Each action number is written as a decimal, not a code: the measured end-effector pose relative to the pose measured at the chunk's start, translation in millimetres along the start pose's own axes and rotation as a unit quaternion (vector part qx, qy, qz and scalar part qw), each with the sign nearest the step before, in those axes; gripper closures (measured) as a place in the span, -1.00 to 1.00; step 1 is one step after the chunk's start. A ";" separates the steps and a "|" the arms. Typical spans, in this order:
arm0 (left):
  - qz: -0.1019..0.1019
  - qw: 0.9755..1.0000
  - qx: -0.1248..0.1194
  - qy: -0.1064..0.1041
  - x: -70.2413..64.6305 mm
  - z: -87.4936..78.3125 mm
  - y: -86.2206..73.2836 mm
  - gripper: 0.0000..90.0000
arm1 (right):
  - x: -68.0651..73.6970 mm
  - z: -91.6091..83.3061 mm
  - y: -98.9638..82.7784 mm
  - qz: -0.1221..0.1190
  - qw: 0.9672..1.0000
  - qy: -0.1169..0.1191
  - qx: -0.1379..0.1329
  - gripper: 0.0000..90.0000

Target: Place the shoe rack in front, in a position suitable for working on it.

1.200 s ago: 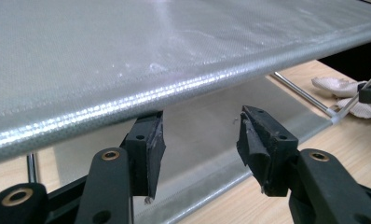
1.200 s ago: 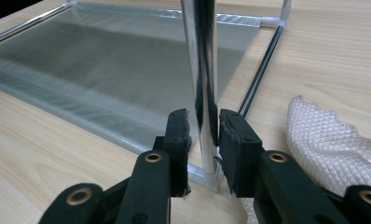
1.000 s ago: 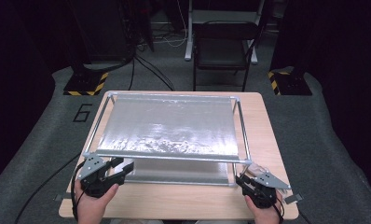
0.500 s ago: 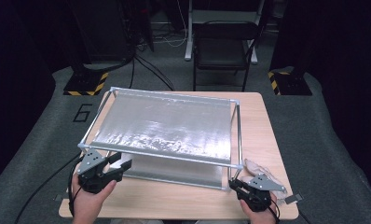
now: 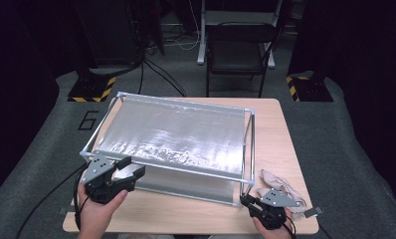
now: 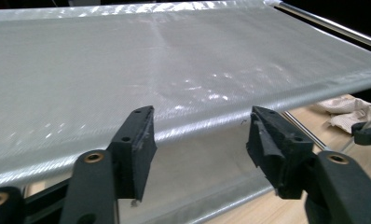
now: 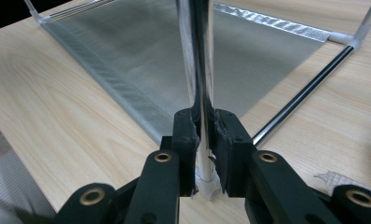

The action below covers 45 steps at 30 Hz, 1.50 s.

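Steadying the frame while my left jaws let go of the silver sheet

My right gripper [image 5: 249, 203], low in the frame's bottom right, has its jaws clamped on the near upright rod [image 7: 198, 70] of the metal frame [image 5: 184, 100], which stands mid-picture on the tabletop [image 5: 280, 144]. My left gripper [image 5: 129, 168], at lower left, has just been opening: its jaws stand apart before the front edge of the silver sheet [image 5: 176, 134] draped over the frame, pressing on nothing. I judge the step to be regripping; next the left jaws need to line up on the sheet's edge and close while the right holds firm. A crumpled cloth [image 5: 280, 186] lies beside my right hand. On the floor at left, a "6" [image 5: 88, 120] reads.
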State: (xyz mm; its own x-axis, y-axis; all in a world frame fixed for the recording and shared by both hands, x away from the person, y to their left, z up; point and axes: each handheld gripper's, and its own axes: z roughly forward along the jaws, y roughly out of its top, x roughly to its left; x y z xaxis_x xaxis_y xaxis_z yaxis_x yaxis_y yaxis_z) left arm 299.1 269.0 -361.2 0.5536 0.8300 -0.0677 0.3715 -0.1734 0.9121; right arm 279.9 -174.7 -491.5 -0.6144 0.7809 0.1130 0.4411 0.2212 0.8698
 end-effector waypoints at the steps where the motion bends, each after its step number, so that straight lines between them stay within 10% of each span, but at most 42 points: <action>1: 0.001 1.000 -0.001 0.000 -1.2 3.2 1.7 -0.17 | 0.7 0.4 -0.2 0.000 1.000 0.002 -0.001 0.75; 21: 0.010 0.999 0.033 0.011 -7.9 47.6 12.8 -0.19 | -8.5 -20.4 1.0 -0.005 0.999 0.030 -0.025 0.58; 31: 0.009 1.000 0.027 0.010 -4.9 53.2 10.3 -0.13 | -23.5 -36.3 -0.9 0.011 0.999 0.004 -0.038 0.49; 45: 0.017 1.000 0.016 0.011 -4.2 65.0 10.5 -0.11 | -6.6 -10.8 6.5 -0.017 0.999 0.036 -0.018 0.50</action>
State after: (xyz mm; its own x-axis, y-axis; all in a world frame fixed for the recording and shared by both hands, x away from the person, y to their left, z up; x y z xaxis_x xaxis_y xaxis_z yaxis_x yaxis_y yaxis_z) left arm 349.1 229.2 -377.6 0.5502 0.8345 -0.0289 0.3767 -0.2172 0.9005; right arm 279.7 -184.7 -481.4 -0.6746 0.7290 0.1160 0.3959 0.2247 0.8904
